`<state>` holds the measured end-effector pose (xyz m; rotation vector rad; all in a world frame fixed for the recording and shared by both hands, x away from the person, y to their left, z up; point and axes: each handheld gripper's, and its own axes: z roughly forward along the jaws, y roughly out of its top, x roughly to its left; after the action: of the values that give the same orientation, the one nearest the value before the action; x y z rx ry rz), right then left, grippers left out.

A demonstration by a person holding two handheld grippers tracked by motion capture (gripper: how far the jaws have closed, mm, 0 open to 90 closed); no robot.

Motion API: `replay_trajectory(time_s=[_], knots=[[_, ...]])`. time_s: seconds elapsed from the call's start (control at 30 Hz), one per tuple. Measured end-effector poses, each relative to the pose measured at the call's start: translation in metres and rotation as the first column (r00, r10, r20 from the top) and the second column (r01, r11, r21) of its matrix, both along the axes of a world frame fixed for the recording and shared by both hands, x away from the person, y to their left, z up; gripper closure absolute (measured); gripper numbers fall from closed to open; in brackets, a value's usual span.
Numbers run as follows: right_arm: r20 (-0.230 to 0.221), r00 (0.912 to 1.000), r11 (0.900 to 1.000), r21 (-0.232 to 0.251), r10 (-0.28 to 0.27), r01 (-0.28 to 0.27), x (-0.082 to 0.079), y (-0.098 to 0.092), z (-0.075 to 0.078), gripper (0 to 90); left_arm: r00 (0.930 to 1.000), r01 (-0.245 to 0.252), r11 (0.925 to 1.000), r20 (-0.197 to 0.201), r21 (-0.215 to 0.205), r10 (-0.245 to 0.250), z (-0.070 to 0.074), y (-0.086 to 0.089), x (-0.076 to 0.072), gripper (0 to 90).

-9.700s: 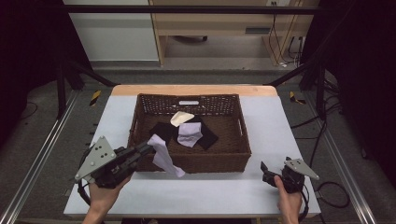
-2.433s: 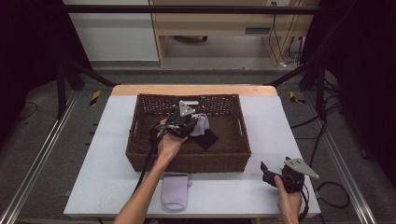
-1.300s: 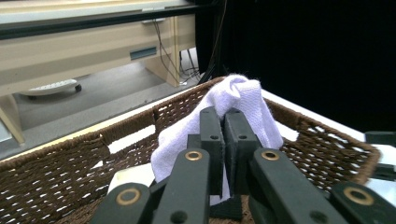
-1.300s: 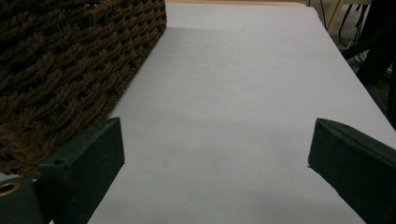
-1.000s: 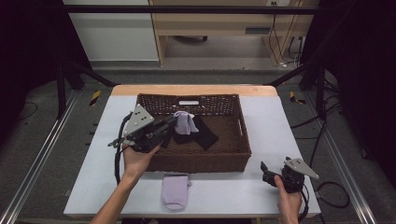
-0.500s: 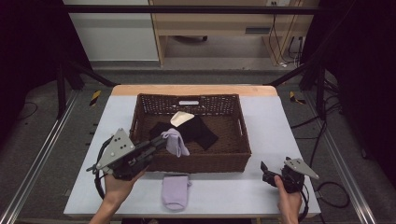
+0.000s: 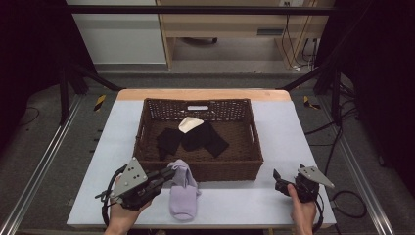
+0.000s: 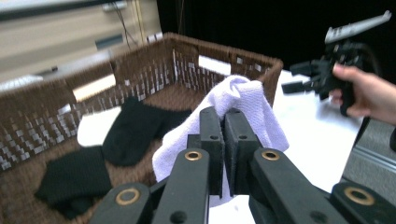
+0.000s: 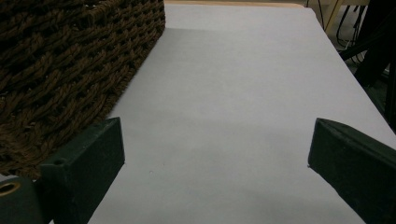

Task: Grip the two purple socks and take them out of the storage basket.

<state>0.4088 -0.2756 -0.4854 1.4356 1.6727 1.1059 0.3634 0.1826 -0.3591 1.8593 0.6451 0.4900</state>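
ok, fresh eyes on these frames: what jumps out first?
The left tongs, shut on a lavender sock at the near rim of the brown wicker basket. Just below it, a second lavender sock lies flat on the white table. Inside the basket sit black socks and one cream sock; the right tongs are open at the table's near right.
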Motion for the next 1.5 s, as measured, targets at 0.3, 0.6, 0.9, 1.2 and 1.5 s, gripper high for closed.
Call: replay_trajectory(time_s=[0.3,0.6,0.9,1.2,1.5], knots=[[0.000,1.0000,1.000,0.001,0.001,-0.001,0.000,0.000,0.000,4.1,0.9910,0.017,0.9937,-0.134,0.111,-0.002,-0.052,-0.008,0.007,86.1],[-0.007,1.0000,1.000,0.000,0.002,-0.002,0.000,0.000,0.000,4.1,0.9776,0.025,0.9822,-0.210,0.186,0.015,-0.084,-0.020,0.022,85.3],[-0.007,1.0000,1.000,0.000,0.003,-0.003,0.000,0.000,0.000,4.1,0.9720,-0.032,0.9806,-0.222,0.194,0.075,-0.089,-0.018,0.025,55.4],[-0.005,1.0000,1.000,0.001,0.003,-0.003,0.000,0.000,0.000,4.1,0.9692,-0.113,0.9848,-0.204,0.132,0.138,-0.078,0.007,0.020,42.4],[0.000,1.0000,1.000,0.003,0.001,-0.001,0.000,0.000,0.000,4.1,0.9488,-0.222,0.9664,-0.200,0.129,0.245,-0.083,0.049,0.019,42.4]])
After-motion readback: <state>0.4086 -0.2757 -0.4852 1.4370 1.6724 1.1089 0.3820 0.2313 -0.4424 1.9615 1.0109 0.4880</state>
